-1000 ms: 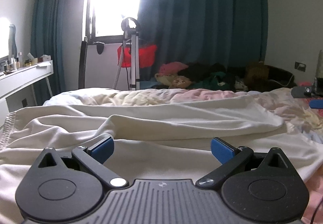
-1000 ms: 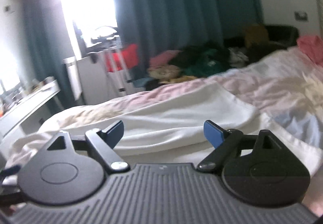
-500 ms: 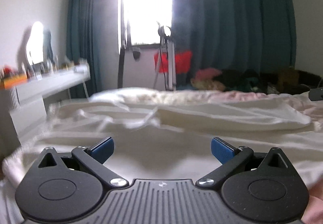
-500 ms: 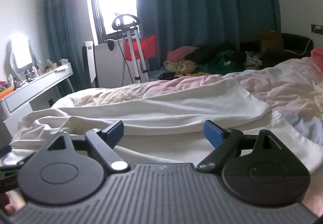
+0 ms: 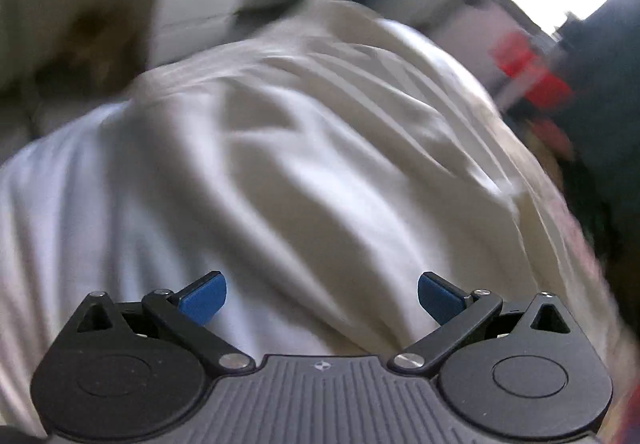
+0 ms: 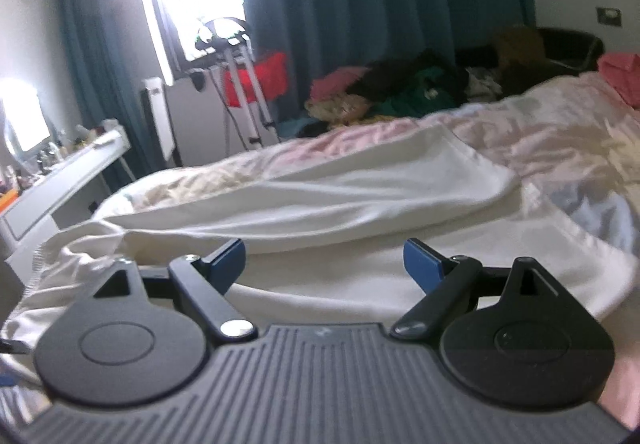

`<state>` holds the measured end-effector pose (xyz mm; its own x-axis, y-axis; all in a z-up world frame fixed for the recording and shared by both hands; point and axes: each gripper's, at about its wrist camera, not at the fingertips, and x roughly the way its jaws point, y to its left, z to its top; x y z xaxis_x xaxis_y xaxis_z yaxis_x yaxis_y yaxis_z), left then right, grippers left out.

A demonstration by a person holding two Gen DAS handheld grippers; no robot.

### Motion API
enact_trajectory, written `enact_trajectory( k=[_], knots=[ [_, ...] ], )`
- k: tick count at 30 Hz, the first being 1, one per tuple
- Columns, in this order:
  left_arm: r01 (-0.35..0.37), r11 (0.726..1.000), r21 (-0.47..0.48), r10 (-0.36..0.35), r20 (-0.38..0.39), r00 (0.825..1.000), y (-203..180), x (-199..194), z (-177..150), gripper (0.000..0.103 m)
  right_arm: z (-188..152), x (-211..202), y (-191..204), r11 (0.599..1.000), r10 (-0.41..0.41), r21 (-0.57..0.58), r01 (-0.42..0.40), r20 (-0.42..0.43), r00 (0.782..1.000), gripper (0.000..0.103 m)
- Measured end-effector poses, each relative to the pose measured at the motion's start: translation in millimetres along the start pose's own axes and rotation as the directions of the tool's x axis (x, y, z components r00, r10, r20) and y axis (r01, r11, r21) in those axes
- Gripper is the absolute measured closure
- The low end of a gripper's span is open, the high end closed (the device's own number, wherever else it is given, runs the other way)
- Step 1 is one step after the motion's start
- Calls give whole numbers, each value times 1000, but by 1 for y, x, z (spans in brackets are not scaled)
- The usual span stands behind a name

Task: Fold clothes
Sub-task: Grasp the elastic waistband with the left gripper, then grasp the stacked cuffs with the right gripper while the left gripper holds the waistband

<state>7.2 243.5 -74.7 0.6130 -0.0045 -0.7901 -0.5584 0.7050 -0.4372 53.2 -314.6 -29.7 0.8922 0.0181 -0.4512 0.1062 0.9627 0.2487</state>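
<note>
I see my left gripper (image 5: 322, 298) with its fingers wide apart and nothing between them; its view is blurred and tilted, looking down on the cream-white garment (image 5: 304, 164), which fills most of that picture. My right gripper (image 6: 325, 264) also has the fingers wide, holding nothing, above the near part of the same garment (image 6: 360, 200). The garment lies spread and wrinkled on the bed (image 6: 560, 132), reaching from the near left edge toward the middle.
</note>
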Motion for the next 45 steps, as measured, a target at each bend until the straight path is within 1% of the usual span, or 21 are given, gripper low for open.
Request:
enact_trajectory(
  k=[3, 7, 12, 14, 15, 16, 17, 19, 20, 24, 26, 27, 30, 31, 33, 35, 38, 40, 41, 42, 45],
  knots=[
    [-52, 983, -175, 49, -18, 999, 38, 1, 21, 0, -2, 8, -4, 1000, -14, 10, 15, -48, 999, 16],
    [-67, 963, -263, 60, -32, 998, 62, 19, 41, 1, -5, 15, -6, 1000, -17, 24, 19, -89, 996, 16],
    [-6, 990, -143, 14, 51, 999, 44, 24, 51, 4, -8, 14, -6, 1000, -23, 20, 25, -92, 995, 16],
    [86, 988, -128, -75, 88, 993, 39, 19, 52, 5, -7, 15, -7, 999, -31, 26, 34, -96, 995, 16],
    [168, 977, -130, -151, 127, 980, 41, 13, 51, 5, -7, 15, -8, 999, -32, 32, 36, -98, 995, 16],
    [250, 960, -130, -227, 169, 959, 42, 7, 51, 5, -7, 15, -9, 999, -34, 39, 38, -100, 994, 16],
    [330, 935, -126, -301, 209, 930, 44, 1, 50, 5, -6, 16, -11, 998, -35, 47, 40, -101, 994, 16],
    [418, 903, -98, -387, 237, 891, 45, -7, 51, 5, -5, 16, -15, 996, -45, 68, 52, -101, 994, 16],
    [414, 906, -93, -385, 229, 894, 43, -7, 50, 4, -5, 17, -17, 995, -52, 80, 60, -100, 994, 16],
    [264, 951, -162, -251, 95, 963, 45, 15, 45, 4, -4, 18, -28, 988, -67, 131, 80, -107, 992, 16],
    [226, 944, -239, -219, 54, 974, 56, 23, 45, 6, -5, 18, -34, 982, -65, 168, 85, -117, 991, 16],
    [206, 938, -278, -205, 33, 978, 61, 27, 44, 11, -5, 19, -38, 979, -63, 185, 85, -122, 991, 16],
    [216, 917, -336, -209, 56, 976, 72, 22, 45, 14, -5, 20, -46, 968, -56, 234, 86, -134, 989, 16],
    [219, 914, -341, -208, 67, 976, 73, 21, 47, 15, -6, 20, -48, 965, -55, 248, 88, -138, 989, 16],
    [217, 921, -325, -189, 115, 975, 73, 15, 50, 22, -6, 21, -52, 958, -49, 273, 86, -142, 989, 16],
    [232, 924, -304, -189, 165, 968, 73, 7, 53, 28, -7, 21, -55, 954, -49, 287, 89, -144, 988, 16],
    [148, 955, -258, -108, 166, 980, 66, 7, 56, 32, -7, 20, -58, 948, -82, 295, 122, -145, 986, 16],
    [17, 979, -202, -1, 78, 997, 58, 21, 55, 45, -7, 20, -57, 946, -117, 286, 154, -142, 983, 16],
    [-7, 980, -196, 20, 63, 998, 56, 25, 55, 49, -7, 20, -57, 946, -127, 279, 163, -140, 982, 16],
    [-27, 981, -193, 38, 52, 998, 54, 29, 56, 49, -7, 21, -57, 947, -132, 274, 167, -142, 981, 16],
    [3, 966, -257, 18, 78, 997, 55, 28, 61, 54, -8, 24, -56, 948, -143, 263, 179, -151, 978, 16]
  ],
)
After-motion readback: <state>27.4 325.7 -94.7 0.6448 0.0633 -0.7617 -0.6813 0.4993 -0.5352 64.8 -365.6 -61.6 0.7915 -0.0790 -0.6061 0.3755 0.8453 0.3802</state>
